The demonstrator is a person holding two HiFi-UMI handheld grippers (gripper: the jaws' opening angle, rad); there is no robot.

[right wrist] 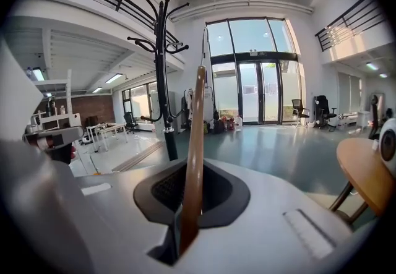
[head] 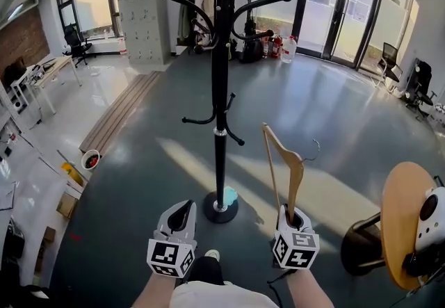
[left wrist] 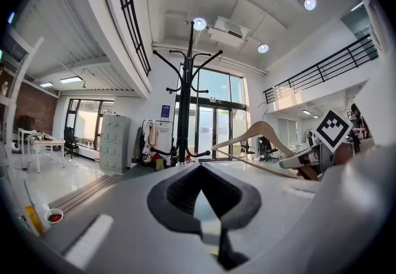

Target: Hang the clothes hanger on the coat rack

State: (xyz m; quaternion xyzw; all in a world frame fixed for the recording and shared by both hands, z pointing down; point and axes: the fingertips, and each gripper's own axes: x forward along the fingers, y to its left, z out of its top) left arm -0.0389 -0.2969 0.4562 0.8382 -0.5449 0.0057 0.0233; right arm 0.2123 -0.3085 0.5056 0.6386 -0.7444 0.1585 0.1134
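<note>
Lower right of the head view: we see the right gripper (head: 293, 216) with its jaws clamped on one end of the wooden hanger (head: 295, 166). The hanger stands nearly upright above the gripper, with its metal hook (head: 314, 148) pointing to the right. In the right gripper view the hanger arm (right wrist: 193, 161) runs up between the jaws. The left gripper (head: 183, 213), at lower center-left, has its jaws pressed together with nothing in them. The black coat rack (head: 220, 91) stands mid-frame, left of the hanger and apart from it. Its base (head: 220, 208) is on the grey floor, just above the left gripper. A round wooden stool (head: 402, 220) sits at the right edge.
</note>
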